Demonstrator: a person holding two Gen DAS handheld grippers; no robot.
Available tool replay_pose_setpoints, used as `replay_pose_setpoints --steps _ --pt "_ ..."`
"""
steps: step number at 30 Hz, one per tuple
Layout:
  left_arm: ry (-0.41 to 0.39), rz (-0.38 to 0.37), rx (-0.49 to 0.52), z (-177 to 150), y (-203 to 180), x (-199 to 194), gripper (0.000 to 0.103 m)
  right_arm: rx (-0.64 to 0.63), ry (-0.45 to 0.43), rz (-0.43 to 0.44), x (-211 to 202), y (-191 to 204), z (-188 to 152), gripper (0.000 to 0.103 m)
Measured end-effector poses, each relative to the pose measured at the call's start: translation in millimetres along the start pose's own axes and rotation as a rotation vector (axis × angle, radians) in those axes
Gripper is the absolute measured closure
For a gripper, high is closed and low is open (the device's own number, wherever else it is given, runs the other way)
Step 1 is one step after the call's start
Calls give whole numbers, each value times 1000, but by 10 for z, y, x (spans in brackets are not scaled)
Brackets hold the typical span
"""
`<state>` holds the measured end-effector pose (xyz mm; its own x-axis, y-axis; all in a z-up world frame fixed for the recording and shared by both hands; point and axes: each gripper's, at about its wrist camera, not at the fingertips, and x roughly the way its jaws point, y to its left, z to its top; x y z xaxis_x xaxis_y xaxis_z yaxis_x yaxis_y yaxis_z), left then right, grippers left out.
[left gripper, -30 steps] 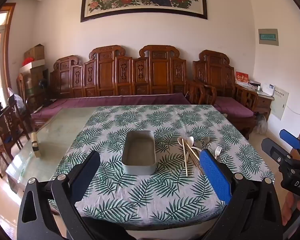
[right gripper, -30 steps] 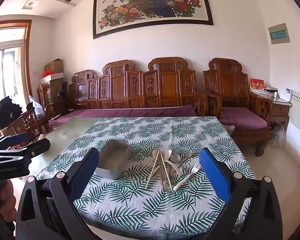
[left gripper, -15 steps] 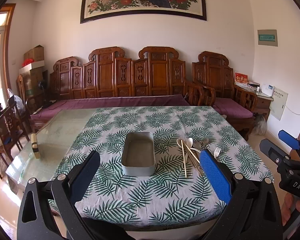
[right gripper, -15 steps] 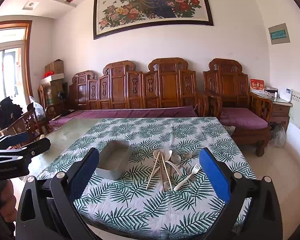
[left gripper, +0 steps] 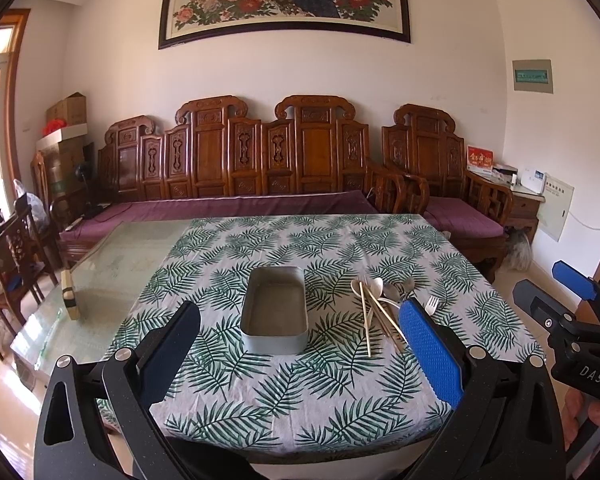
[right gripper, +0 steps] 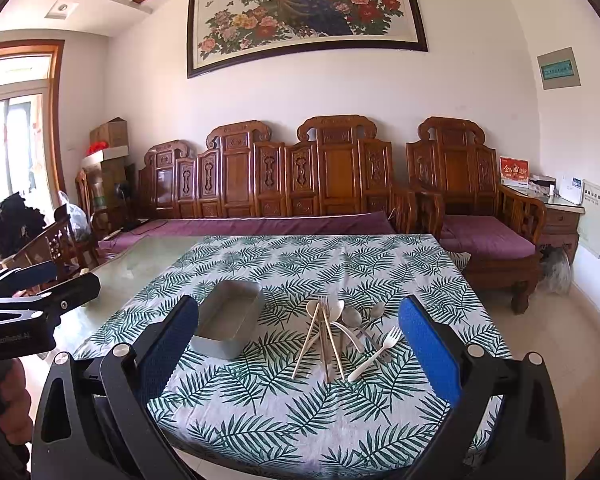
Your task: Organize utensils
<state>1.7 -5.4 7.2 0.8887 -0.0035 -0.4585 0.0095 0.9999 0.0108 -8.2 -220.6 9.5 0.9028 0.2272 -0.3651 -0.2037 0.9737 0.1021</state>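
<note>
Barely anything has shifted since a second ago: both views have crept a touch nearer the table, and the cutlery lies exactly where it lay.

Left wrist view first. The left gripper [left gripper: 300, 344] hovers off the near edge of the table, its two fingers spread wide with nothing between them, one blue ribbed pad [left gripper: 430, 356] showing on the right finger. One grey metal tin [left gripper: 275, 309], rectangular with rounded corners and bare inside, sits mid-table on the leaf-print tablecloth [left gripper: 300, 412], long axis running away from the camera. Just right of it lies the utensil pile [left gripper: 380, 308], partly hidden by that pad. The right gripper [left gripper: 576, 320] pokes in at the far right edge, and its fingers stand apart too.

Over to the right wrist view. The right gripper [right gripper: 300, 344] is also splayed open and holding nothing, hanging short of the table edge. Here the pile counts cleanly: two pale spoons [right gripper: 314, 310], two metal spoons [right gripper: 352, 316], one white plastic fork [right gripper: 374, 354] with tines pointing away and to the right, and slim wooden chopsticks [right gripper: 306, 340] (three sticks, as far as I can tell). Handles mostly point toward the camera, bowls away. The tin [right gripper: 229, 324] sits left of the pile, near but apart, angled up to the right.
</note>
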Motion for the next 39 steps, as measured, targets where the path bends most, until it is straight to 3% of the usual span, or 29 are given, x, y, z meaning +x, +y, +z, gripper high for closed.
replay_pose_setpoints --steps 39 --pt "-7 -5 3 55 -98 -21 6 0 -2 1 -49 20 36 2"
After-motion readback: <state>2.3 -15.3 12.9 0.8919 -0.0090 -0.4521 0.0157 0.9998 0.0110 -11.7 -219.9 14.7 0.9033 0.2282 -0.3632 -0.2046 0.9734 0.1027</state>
